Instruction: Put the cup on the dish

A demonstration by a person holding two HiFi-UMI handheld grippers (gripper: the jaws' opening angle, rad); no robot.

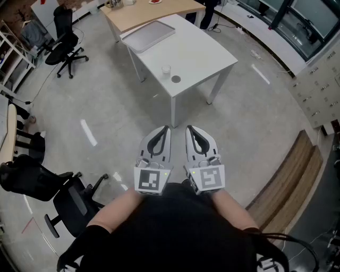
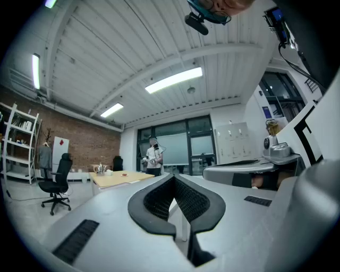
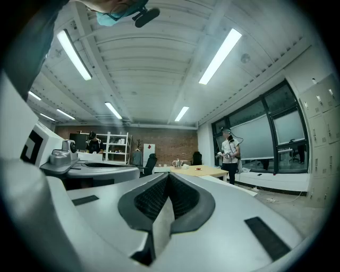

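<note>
A small clear cup [image 1: 166, 69] stands near the front edge of the white table [image 1: 202, 56], and a little round grey dish [image 1: 176, 79] lies just beside it, closer to me. Both are far ahead of my grippers, which I hold side by side close to my body over the floor. My left gripper [image 1: 166, 128] is shut and holds nothing. My right gripper [image 1: 189, 128] is likewise shut and holds nothing. In the left gripper view the left gripper [image 2: 173, 176] points level across the room, and in the right gripper view so does the right gripper [image 3: 168, 174]. Neither of those views shows the cup or the dish.
A flat grey tray [image 1: 149, 34] lies at the white table's far end, against a wooden table [image 1: 154, 13]. Black office chairs [image 1: 66, 48] stand at the left, one [image 1: 64, 199] close beside me. A wooden bench [image 1: 287, 170] runs along the right. A person [image 3: 229, 153] stands by the windows.
</note>
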